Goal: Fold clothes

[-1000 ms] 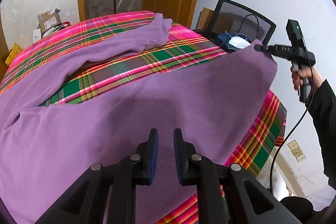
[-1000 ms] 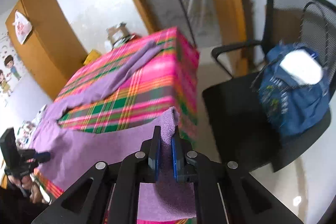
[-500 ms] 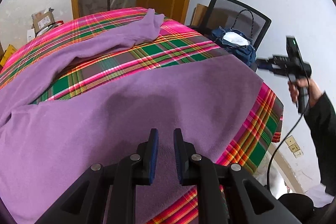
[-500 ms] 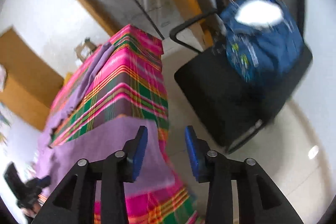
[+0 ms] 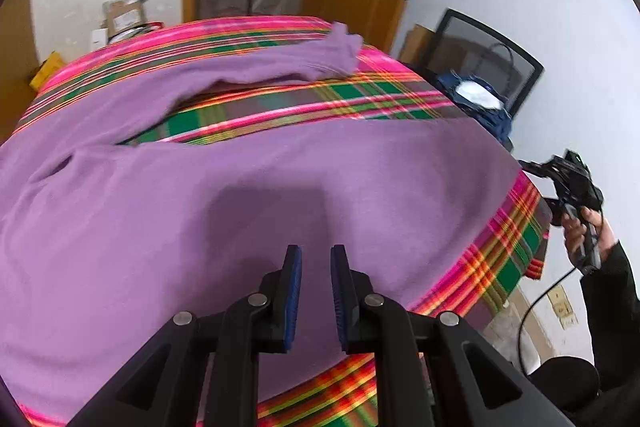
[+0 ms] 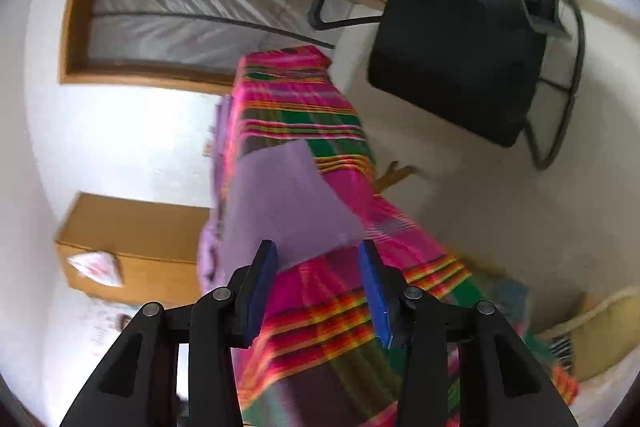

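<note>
- Left gripper [image 5: 315,259] first: it hovered over the near part of the purple sweater [image 5: 240,195], angled down at it, jaws only a little apart with nothing between the pads. So empty, not clamped on any cloth.
- Sweater itself was spread flat on the plaid tablecloth [image 5: 508,259], body filling most of the left wrist view. One sleeve [image 5: 280,67] ran along the far side of the table, cuff end pointing toward the door side on the right.
- Long axis of the body ran left to right across that view, with the hem end at the right table edge.
- Moving right: a person's hand [image 5: 584,227] held the right gripper [image 6: 318,255] just off that right end of the table, a bit below the tabletop edge from what I could see.
- That gripper's jaws had just been opening. In its own view they stood wide apart, and the purple hem corner [image 6: 288,203] lay beyond the fingertips on the table, not pinched. So it was let go.
- My read: next fold has to start from either the sleeve or that hem end. Right gripper was nearer the hem, left was nearer the middle of the body, and the sleeve sat well away from both.
</note>
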The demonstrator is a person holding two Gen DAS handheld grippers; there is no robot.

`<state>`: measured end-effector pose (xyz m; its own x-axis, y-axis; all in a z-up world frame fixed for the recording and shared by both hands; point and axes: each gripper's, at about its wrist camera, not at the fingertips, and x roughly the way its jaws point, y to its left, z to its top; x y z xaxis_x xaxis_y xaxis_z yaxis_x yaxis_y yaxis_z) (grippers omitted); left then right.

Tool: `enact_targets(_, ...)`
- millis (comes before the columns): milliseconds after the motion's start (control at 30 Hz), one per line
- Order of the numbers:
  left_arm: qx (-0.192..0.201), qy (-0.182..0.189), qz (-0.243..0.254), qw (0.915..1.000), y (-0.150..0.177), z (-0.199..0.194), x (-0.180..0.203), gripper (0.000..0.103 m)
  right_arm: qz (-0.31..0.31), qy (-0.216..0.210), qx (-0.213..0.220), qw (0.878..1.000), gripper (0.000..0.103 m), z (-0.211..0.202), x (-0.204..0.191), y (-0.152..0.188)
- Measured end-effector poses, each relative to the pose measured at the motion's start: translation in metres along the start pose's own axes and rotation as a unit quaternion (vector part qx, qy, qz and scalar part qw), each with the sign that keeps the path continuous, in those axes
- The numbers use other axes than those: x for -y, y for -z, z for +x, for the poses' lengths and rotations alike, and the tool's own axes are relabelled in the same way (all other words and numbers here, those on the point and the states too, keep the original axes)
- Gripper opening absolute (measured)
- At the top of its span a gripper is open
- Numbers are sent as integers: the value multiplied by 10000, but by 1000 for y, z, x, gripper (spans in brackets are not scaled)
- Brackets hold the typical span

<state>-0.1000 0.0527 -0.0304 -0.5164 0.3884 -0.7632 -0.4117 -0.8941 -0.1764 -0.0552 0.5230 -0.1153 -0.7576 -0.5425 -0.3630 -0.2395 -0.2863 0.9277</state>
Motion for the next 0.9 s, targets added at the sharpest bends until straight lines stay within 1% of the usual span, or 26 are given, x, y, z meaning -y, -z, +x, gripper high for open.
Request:
enact_targets(33, 22, -37, -70, 10000, 1, -2, -4, 14, 66, -156, 45, 9998, 45, -2, 0, 0)
enact_targets(100, 41, -84, -164, 9998, 3, -5, -10, 14, 137, -297, 64, 9994, 45, -1, 0, 0)
enact_targets(167, 41, -125, -200, 9997, 4, -6, -13, 14, 210, -283, -97, 9993, 45, 9, 1, -1)
enact_targets(233, 45, -153, -195, 9997, 5, -8, -13, 14, 303, -337, -176, 9988, 50, 16, 2, -1)
enact_targets(267, 62, -155, -179, 9997, 5, -9, -12, 14, 319, -358, -183, 9987, 51, 17, 2, -1)
enact_targets(400, 98, -157, -110, 9998, 6, -12, -8, 14, 226, -361, -134, 9990, 51, 20, -4, -3)
enact_targets(433, 91, -170, -105, 9998, 6, -12, -7, 14, 146, -323, -81, 9993, 49, 21, -8, -5)
enact_targets(467, 93, -190, -99, 9997, 6, -12, -7, 14, 17, -271, -7, 9996, 43, 21, -13, -6)
enact_targets(500, 109, -209, -95, 9997, 7, -13, -7, 14, -85, -234, 70, 9997, 33, 19, -17, -6)
enact_targets(533, 130, -228, -93, 9996, 7, -15, -7, 14, -147, -203, 152, 9996, 28, 17, -18, -6)
enact_targets(600, 174, -280, -105, 9994, 8, -19, -9, 14, -273, -139, 315, 9990, 11, 13, -21, -5)
enact_targets(700, 225, -401, -184, 9988, 10, -25, -16, 14, -472, -126, 603, 9970, 4, 2, -27, -3)
enact_targets(800, 239, -547, -299, 9978, 15, -30, -27, 14, -686, -160, 850, 9939, 3, -12, -36, -1)
enact_targets(900, 219, -706, -469, 9962, 23, -36, -42, 14, -895, -101, 1011, 9908, 2, -21, -44, -1)
